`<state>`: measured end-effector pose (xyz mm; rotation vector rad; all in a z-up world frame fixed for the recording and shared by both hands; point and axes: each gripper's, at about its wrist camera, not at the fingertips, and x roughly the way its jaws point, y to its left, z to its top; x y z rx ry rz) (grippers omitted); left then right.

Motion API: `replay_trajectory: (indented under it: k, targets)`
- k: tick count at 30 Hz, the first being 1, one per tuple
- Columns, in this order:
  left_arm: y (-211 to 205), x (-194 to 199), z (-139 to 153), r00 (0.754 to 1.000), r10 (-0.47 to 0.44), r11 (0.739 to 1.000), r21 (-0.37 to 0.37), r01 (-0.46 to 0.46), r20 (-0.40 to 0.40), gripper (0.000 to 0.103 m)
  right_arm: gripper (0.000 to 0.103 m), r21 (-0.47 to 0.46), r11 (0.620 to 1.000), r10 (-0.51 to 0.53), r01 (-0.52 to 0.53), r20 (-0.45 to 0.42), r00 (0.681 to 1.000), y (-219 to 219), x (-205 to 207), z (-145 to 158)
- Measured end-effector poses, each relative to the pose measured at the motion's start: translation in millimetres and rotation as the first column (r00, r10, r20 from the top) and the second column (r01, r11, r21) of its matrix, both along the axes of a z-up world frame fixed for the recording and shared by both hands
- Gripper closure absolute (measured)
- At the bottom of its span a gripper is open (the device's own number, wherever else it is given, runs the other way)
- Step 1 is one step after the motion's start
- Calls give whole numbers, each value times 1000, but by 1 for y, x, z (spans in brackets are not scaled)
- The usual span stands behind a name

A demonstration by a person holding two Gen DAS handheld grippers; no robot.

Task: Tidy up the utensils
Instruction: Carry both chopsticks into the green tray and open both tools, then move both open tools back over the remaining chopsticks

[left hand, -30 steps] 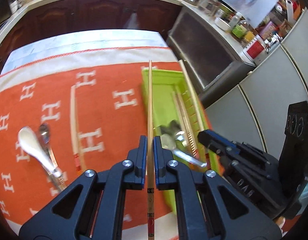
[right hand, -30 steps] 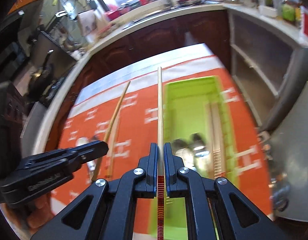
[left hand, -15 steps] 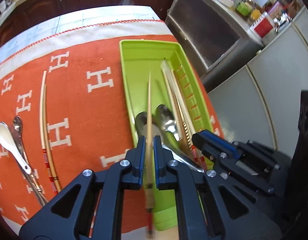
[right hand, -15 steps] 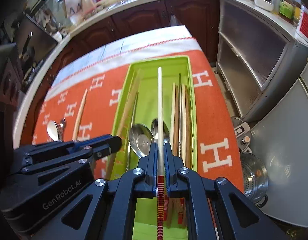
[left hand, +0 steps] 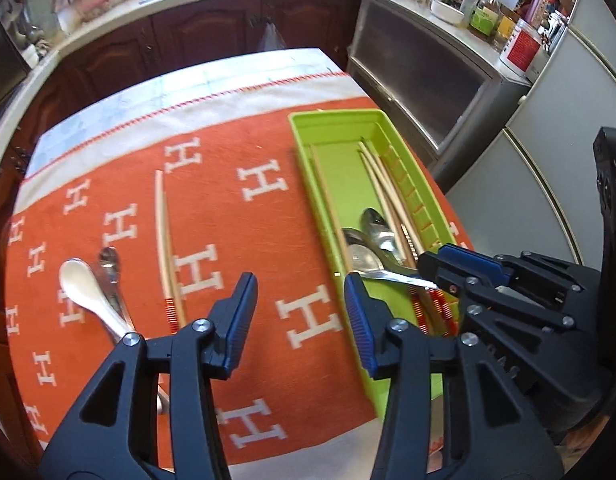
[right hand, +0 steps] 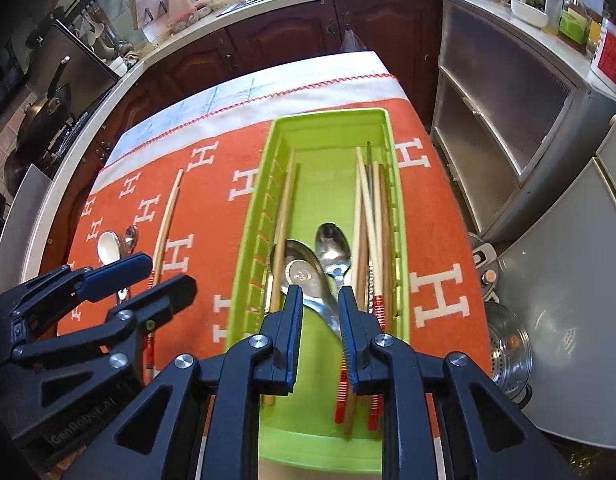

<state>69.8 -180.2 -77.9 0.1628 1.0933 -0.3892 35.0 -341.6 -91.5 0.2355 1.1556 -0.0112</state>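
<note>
Chopsticks that I was carrying a second ago, one pinched in each claw, now lie in the long lime-green plastic tray [right hand: 388, 128]. My left gripper [left hand: 300, 312] has just been opening and stands spread with nothing between its jaws, above the orange cloth patterned with white H letters [left hand: 228, 220] beside the tray's near left corner. My right gripper [right hand: 318, 320] has just been opening too; its jaws are parted a little over the tray, the handle of a steel spoon [right hand: 304, 276] showing through the gap, and nothing is pressed between the pads as far as I can see. I judge both sticks delivered.

That leaves the loose items on the cloth: a pair of pale wooden chopsticks with red-banded ends [left hand: 164, 240], a white ceramic spoon [left hand: 84, 288] and a small metal spoon [left hand: 110, 272] touching it. My left claw is the nearer one, so I expect it to go for those next.

My right wrist view looks straight down the tray and shows its layout: sticks along the left wall, a bundle against the right wall, two steel spoons between them. It also shows a steel steamer pot [right hand: 512, 344] on the floor. My left wrist view shows the remaining items on the cloth whole, whereas my left claw partly hides them in the right view.
</note>
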Motion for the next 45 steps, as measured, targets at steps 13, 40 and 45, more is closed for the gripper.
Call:
replay_trajectory:
  k: [13,40,45]
  targets:
    - [71,-17,32,983,107,993,38,-113,149,59,80,44,998,50,-53,55,997,41,-8,38]
    - [188,-23,-13,936,324,935,101,-339,140,53,75,70,962,262,-263,23,965,158,22,14]
    - [200,-19,-28,931,345,928,103,-357,119,53,75,86,959,270,-269,-5,963,165,34,-8]
